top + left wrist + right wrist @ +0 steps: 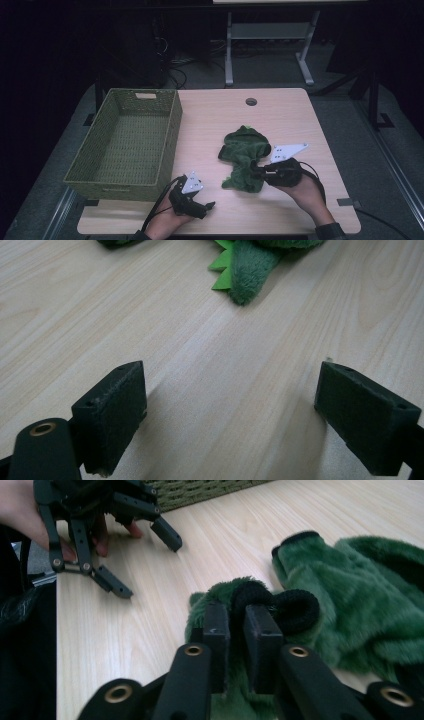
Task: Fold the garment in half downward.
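**Right jaws pinch the green plush garment; left jaws wait open**

Nearest you, at the worktop's [280, 107] front edge, your left hand [167, 222] holds the left gripper [209, 205] low over bare wood, close to the front left corner. Its jaws are spread wide with nothing between them. In the left gripper view they frame empty wood grain, and a fuzzy green tip with a bright green felt fringe lies well ahead of them, apart from both pads. That gripper seems parked there to keep out of the way, ready to help.

Further right, your right hand [305, 192] holds the right gripper [256, 171] against the green plush garment [245, 155], which lies crumpled near the middle of the worktop, toward its right half. In the right gripper view the jaws are drawn nearly together, clamping a fold of green pile beside a black ribbed cuff [295, 607]. Gripping by the hem probably gives you a firm edge to lift.

A green woven basket [172, 137] stands along the worktop's left edge, open and with nothing visible inside, likely where the garment goes.
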Motion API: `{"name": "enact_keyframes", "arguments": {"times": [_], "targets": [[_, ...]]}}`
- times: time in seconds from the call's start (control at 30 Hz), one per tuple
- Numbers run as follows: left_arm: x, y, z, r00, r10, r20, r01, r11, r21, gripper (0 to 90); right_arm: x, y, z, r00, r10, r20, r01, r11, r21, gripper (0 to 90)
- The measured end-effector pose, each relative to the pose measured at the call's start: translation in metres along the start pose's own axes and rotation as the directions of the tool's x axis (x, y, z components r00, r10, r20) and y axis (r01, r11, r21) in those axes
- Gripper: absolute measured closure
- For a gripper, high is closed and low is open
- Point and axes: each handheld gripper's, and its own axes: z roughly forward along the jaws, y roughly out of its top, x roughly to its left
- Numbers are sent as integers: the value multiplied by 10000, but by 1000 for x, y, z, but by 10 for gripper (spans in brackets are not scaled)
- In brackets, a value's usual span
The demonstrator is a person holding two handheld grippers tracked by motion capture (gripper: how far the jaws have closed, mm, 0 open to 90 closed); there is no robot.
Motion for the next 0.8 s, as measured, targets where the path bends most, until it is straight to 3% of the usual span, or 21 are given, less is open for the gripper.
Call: {"name": "enact_keyframes", "arguments": {"times": [0.1,0.17,0.3,0.4,0.8], "targets": [[0,0,0,10000,-27,8,27,10000,-2,127,-2,4,3,10000,63,-28,-64,9998,-198,716],[0,0,0,10000,-25,8,25,10000,0,127,-3,6,1,9998,166,98,-163,9994,-311,723],[0,0,0,10000,-36,11,36,10000,-9,127,-11,3,-4,9962,526,687,-495,9977,-454,845],[0,0,0,10000,-24,18,24,10000,2,127,-17,1,2,9923,835,913,-806,9961,-347,873],[0,0,0,10000,-72,3,72,10000,24,128,-15,-8,54,9961,770,437,-814,9905,1106,890]]}}
